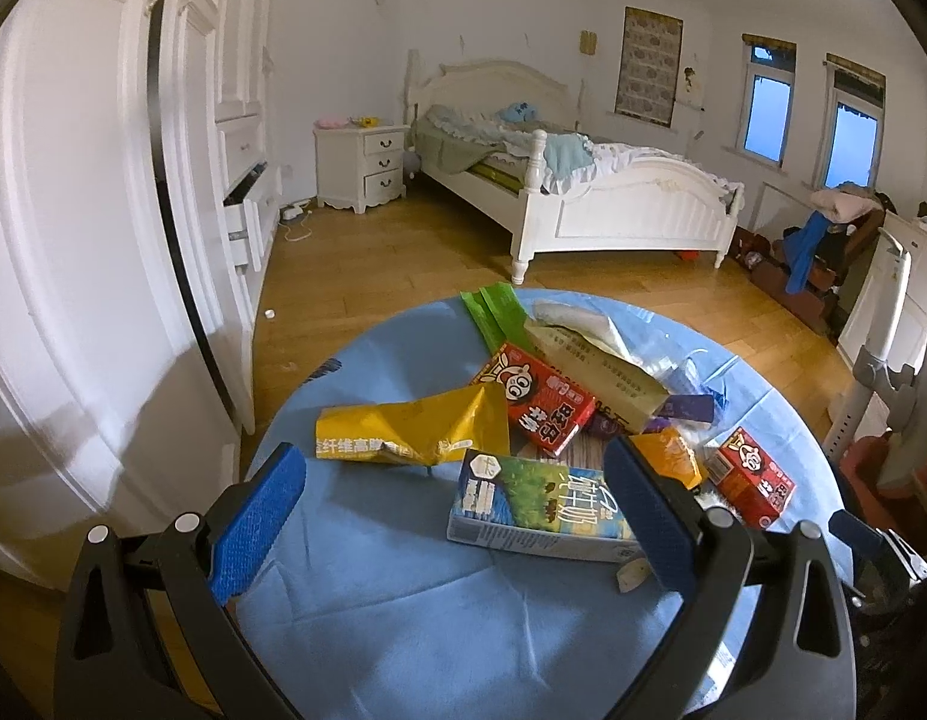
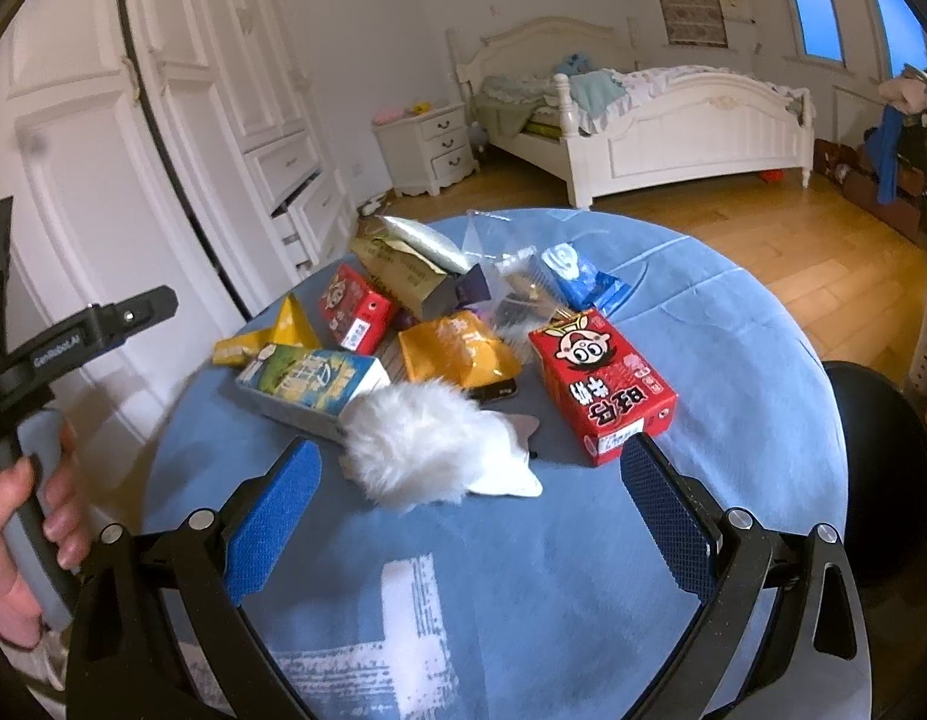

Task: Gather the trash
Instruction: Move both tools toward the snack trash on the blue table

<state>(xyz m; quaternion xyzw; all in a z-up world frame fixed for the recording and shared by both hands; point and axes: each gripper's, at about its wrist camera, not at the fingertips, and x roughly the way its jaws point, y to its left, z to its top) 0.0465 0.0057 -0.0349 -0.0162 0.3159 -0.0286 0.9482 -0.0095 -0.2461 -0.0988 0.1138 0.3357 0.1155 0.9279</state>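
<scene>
Both grippers hover over the near edge of a round surface (image 2: 733,360) covered with a blue cloth, and each has its jaws spread wide with nothing between them. In the left wrist view, the left gripper (image 1: 457,510) frames a milk carton (image 1: 535,507) lying on its side just ahead of its blue pads; a small pale scrap lies beside the carton's near right corner. In the right wrist view, the right gripper (image 2: 472,483) sits just short of a white fluffy thing (image 2: 427,441), which touches the near end of the same carton; at the left edge of that view a hand (image 2: 13,546) grips the handle of the other gripper. The trash lies in a loose pile in the middle of the surface. Just to the right of the fluffy thing lies a red drink box (image 2: 601,384), and a second red box (image 2: 355,309) lies farther back on the left. Between them sits a crumpled orange wrapper (image 2: 457,351), and a yellow wrapper (image 1: 415,426) lies to the left of the carton. Farther on are a tan carton (image 2: 403,276) with a torn top, clear plastic bags (image 2: 511,264) and a blue packet (image 2: 583,282). A green strip (image 1: 493,312) lies at the far edge. Beyond the surface is a wooden floor (image 1: 391,264), with a white bed (image 1: 583,192) and a white nightstand (image 1: 361,165) against the far wall and wardrobe doors (image 1: 73,240) along the left.
</scene>
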